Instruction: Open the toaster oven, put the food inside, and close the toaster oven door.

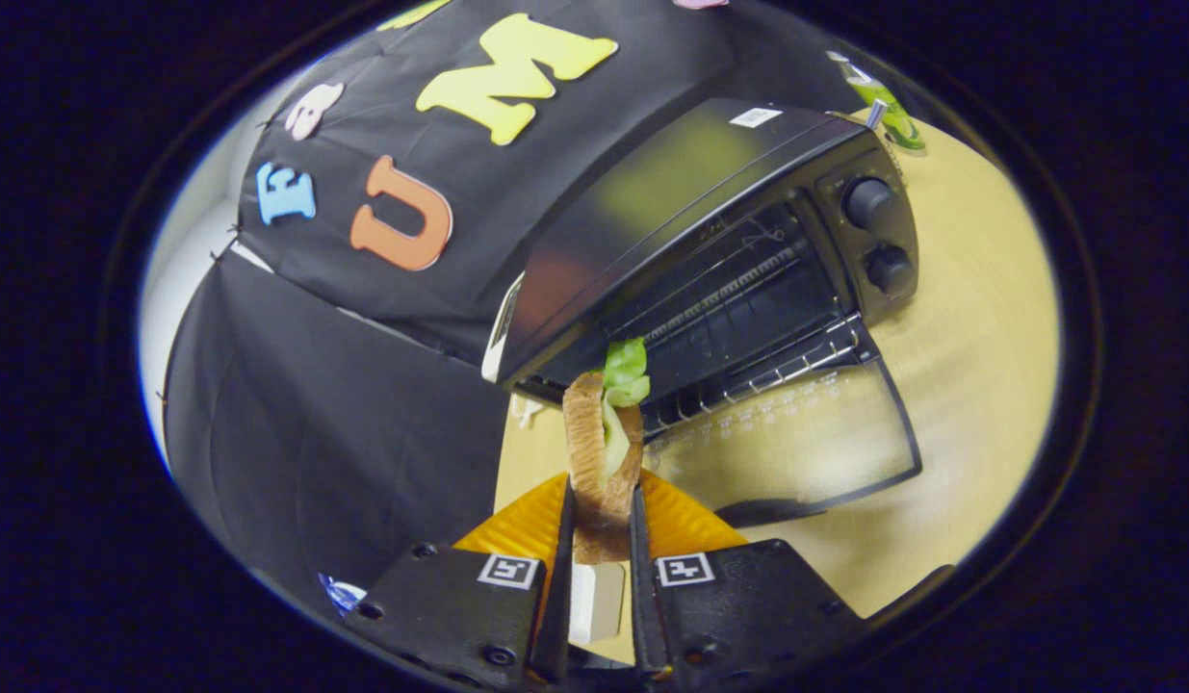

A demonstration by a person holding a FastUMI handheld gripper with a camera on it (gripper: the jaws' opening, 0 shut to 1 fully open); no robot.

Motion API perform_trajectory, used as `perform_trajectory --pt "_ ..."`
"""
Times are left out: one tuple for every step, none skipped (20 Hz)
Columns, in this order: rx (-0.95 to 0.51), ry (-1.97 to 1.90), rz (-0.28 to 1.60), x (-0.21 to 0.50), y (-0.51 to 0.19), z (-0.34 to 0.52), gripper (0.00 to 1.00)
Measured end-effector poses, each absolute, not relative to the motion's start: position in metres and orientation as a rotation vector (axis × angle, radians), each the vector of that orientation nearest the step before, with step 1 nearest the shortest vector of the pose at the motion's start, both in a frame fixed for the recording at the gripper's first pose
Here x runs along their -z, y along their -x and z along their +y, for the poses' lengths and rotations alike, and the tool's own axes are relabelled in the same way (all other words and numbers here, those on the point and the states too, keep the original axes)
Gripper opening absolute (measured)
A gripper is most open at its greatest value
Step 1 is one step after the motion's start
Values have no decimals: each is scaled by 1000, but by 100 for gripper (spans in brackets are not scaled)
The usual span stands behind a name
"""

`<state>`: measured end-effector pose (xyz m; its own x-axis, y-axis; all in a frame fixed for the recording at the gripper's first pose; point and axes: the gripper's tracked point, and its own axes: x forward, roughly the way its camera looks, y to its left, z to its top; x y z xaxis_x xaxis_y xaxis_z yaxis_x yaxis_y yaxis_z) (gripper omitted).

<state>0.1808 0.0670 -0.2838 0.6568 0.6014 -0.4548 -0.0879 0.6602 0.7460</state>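
The tool grips the sandwich between both fingers, just left of the oven's open mouth. Its door lies flat. The lettuce, seemingly loose, could snag the rack and spill.

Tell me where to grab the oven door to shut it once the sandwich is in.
Take the handle bar along the free front edge of the dropped-open glass door, coming from in front and below so it swings up toward the toaster oven. First the gripper, its jaws pinching the sandwich, must let go.
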Motion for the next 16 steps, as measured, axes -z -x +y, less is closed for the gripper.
perform_trajectory --pt "-413 -792 744 286 -192 66 31" --pt "-388 -817 720 289 -203 65 31" --pt "-369 -845 695 289 -214 63 31" --pt "-353 -884 672 290 -224 63 31" --pt "-327 -927 650 291 -235 60 31" --pt "-303 -969 627 293 -244 56 31" --pt "-286 -1011 603 295 -254 54 31" --pt "-270 -1070 571 297 -265 52 31" --pt "-250 -1113 543 297 -273 48 31" --pt "-230 -1143 517 297 -280 44 31" --pt "-202 -1168 494 299 -287 39 31" --pt "-184 -1191 471 299 -294 36 31" --pt "-161 -1212 446 298 -298 34 31" --pt "-137 -1225 433 301 -302 32 31" --pt "-118 -1256 413 301 -304 29 31" --pt "-105 -1276 409 302 -305 29 31"
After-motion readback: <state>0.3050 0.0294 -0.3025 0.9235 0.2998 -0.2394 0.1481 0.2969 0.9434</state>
